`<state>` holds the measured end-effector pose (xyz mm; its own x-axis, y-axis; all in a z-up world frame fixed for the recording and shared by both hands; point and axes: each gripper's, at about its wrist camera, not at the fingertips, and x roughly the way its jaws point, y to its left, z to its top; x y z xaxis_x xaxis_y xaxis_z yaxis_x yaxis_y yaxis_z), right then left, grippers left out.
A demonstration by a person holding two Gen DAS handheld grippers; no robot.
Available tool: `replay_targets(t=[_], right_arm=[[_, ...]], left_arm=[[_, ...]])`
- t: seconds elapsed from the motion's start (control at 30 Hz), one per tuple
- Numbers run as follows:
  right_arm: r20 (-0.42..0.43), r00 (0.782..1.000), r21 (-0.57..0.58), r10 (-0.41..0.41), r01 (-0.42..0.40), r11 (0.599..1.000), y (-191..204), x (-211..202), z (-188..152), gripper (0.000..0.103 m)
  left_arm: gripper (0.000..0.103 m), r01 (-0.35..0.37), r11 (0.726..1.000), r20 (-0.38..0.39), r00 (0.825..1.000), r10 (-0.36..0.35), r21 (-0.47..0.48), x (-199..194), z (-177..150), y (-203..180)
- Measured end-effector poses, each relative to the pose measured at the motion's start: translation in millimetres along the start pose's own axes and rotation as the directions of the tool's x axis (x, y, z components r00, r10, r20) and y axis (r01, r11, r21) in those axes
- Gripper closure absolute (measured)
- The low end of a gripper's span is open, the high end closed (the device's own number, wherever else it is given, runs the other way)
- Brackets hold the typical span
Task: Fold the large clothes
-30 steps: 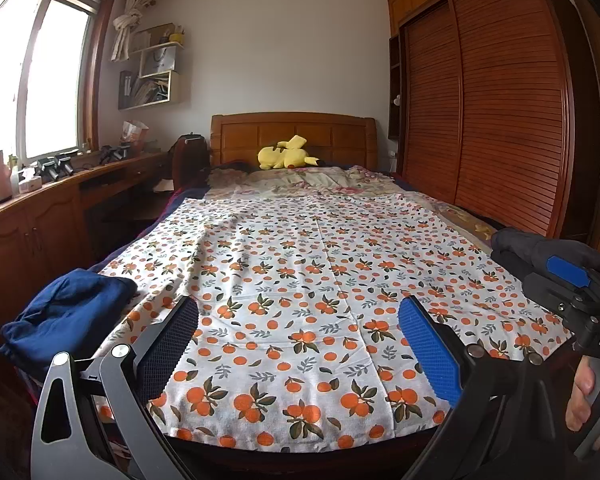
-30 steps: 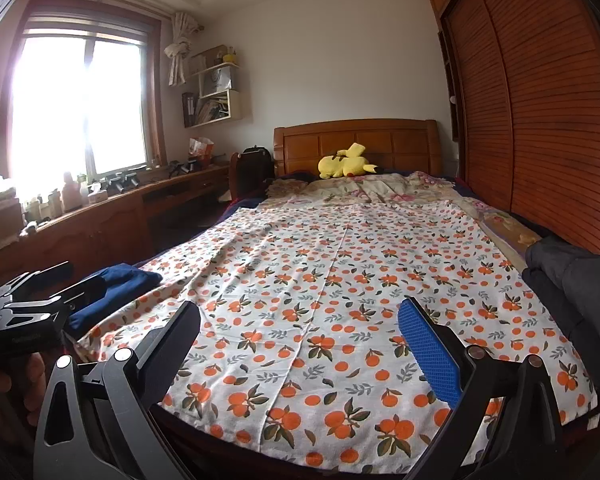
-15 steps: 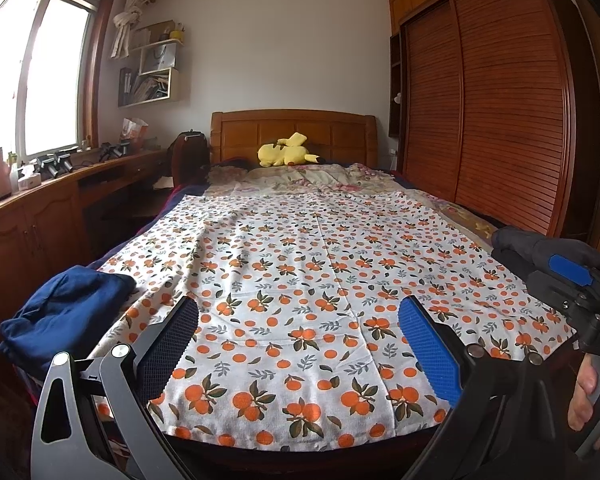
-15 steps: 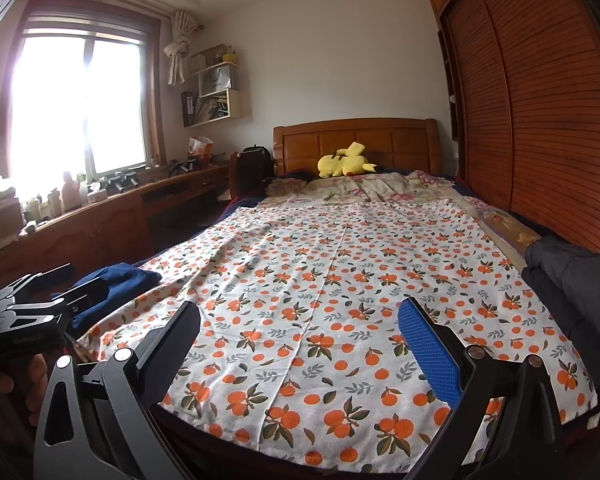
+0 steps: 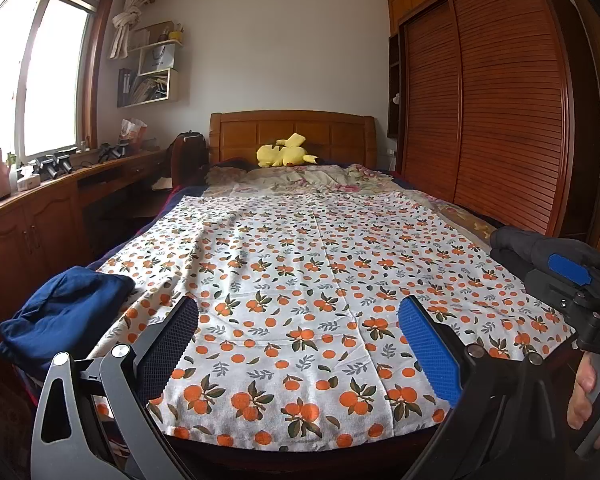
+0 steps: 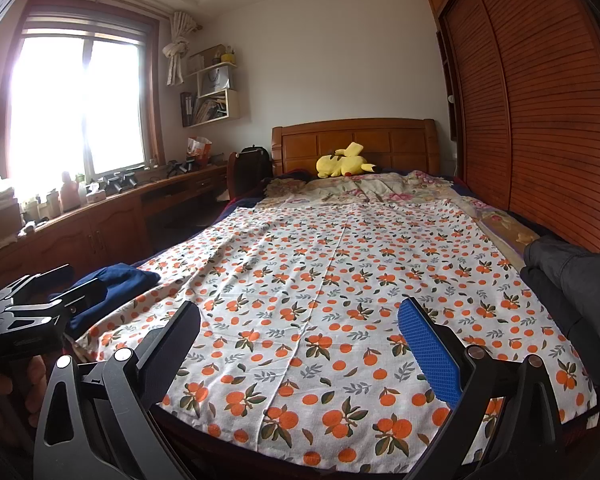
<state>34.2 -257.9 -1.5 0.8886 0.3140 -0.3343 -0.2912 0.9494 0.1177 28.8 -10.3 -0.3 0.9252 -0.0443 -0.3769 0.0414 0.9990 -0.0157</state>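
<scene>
One orange-print white cloth (image 5: 308,280) spread over the wooden bed (image 5: 292,130), one navy bundle (image 5: 60,316) at its left corner, both grippers (image 5: 298,346) (image 6: 300,350) gaping wide, holding nothing.

The right tool (image 6: 300,350) hangs with fingers spread above the orange-print cloth (image 6: 332,280) on the bed (image 6: 356,140).

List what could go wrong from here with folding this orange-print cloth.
The blue garment lies on the orange-print cloth's left near corner, so lifting that side could drag it off the bed. Both the left hand-held gripper and right hand-held gripper are open, hovering mid-hem; gripping there, not at corners, could fold it crooked.
</scene>
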Motion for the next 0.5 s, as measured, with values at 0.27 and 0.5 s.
replay_targets(t=[0.27, 0.5], right_arm=[[0.001, 1.0, -0.001, 0.0, 0.0, 1.0, -0.2, -0.4, 0.3, 0.007], [0.0, 1.0, 0.001, 0.003, -0.003, 1.0, -1.1, 0.0, 0.0, 0.007]], left_arm=[[0.002, 0.001, 1.0, 0.001, 1.0, -0.001, 0.001, 0.1, -0.3, -0.3], [0.002, 0.002, 1.0, -0.001, 1.0, -0.002, 0.001, 0.5, -0.9, -1.0]])
